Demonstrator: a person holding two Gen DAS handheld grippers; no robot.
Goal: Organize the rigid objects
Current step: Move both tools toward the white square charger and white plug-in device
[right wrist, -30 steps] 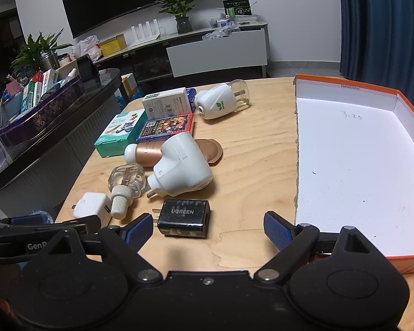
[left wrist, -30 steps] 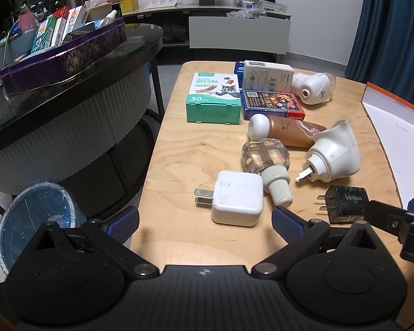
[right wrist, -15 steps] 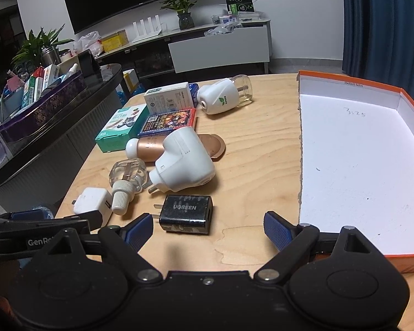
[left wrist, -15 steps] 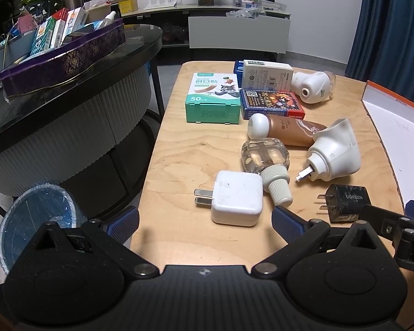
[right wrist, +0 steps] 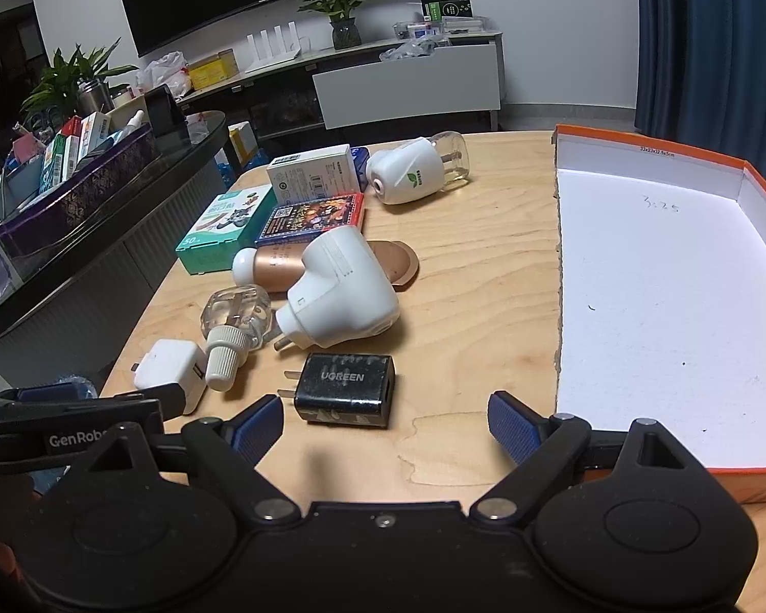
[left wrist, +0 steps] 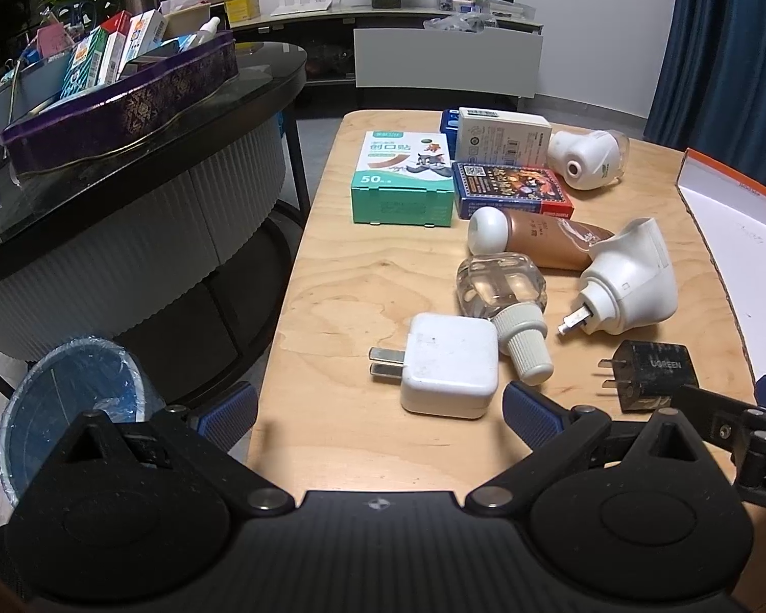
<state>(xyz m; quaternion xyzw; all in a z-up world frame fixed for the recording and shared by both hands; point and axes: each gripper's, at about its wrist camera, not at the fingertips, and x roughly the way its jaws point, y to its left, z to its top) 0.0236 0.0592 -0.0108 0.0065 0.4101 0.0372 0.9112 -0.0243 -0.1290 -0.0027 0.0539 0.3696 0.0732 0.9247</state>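
Black charger (right wrist: 345, 389) – btwn right claw (right wrist: 385, 421) tips | claw agape

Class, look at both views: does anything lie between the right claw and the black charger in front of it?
Nothing visible does. The right claw is open, and only bare table lies before the black charger.
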